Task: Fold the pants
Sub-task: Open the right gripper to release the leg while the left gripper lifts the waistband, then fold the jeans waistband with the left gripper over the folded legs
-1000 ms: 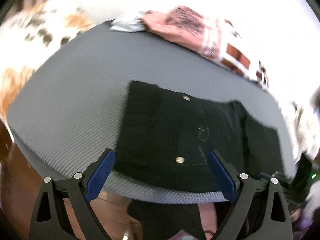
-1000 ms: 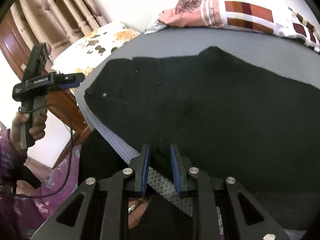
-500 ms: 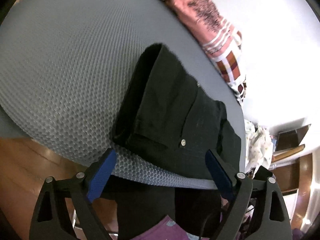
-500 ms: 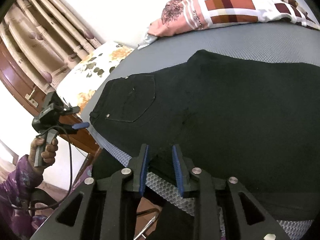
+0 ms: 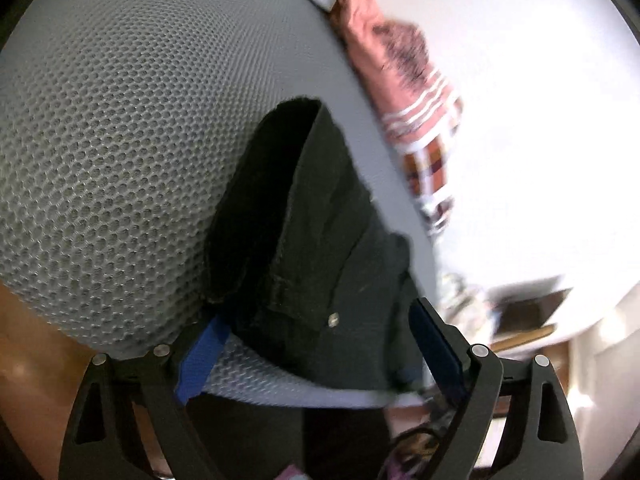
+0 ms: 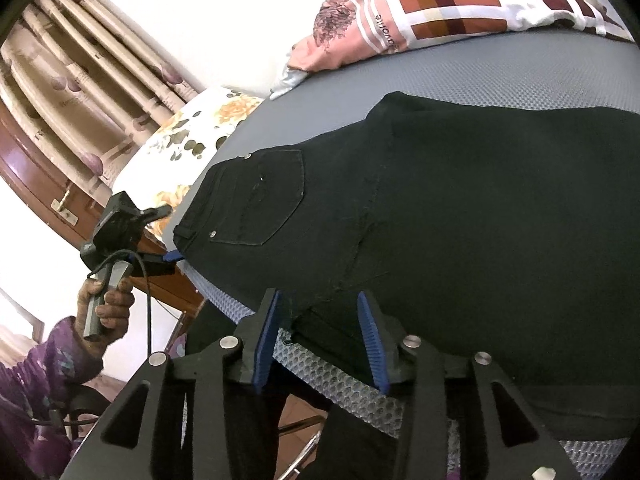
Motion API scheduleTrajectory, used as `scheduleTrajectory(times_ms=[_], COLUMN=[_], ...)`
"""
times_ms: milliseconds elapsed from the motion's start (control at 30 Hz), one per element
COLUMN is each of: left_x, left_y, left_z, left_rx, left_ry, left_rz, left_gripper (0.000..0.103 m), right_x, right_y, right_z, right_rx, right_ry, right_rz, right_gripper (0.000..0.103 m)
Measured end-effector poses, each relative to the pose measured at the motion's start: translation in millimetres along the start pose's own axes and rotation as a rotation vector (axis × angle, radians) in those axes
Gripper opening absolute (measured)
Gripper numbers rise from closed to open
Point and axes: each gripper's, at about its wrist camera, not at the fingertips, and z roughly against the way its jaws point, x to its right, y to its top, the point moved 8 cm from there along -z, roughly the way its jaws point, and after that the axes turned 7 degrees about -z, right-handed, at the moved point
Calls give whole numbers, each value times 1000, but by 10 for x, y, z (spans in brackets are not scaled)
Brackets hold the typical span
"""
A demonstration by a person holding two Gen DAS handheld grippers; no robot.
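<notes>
Black denim pants (image 6: 460, 208) flat on grey mesh mattress (image 5: 120, 120). Left gripper (image 5: 316, 344) wide apart, straddling waistband corner. Right gripper (image 6: 324, 340) just opened, crotch-edge fabric between pads, unpinched. Advice: seat both fully over the hem, pinch all layers, lift evenly.
</notes>
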Motion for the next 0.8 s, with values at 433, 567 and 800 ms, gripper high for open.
scheduleTrajectory(times_ms=[433, 567, 800], left_x=[-135, -138, -114], left_y=[-170, -176, -67], left_z=[-13, -22, -48], left_rx=[18, 43, 74], left_ry=[-32, -41, 212], left_rz=[115, 143, -27], left_gripper=[88, 88, 28], right_x=[34, 43, 36], right_y=[60, 57, 41], right_z=[-30, -44, -52], right_rx=[-3, -4, -3], right_ry=[14, 18, 18], right_rz=[-35, -37, -41], right_gripper=[54, 56, 60])
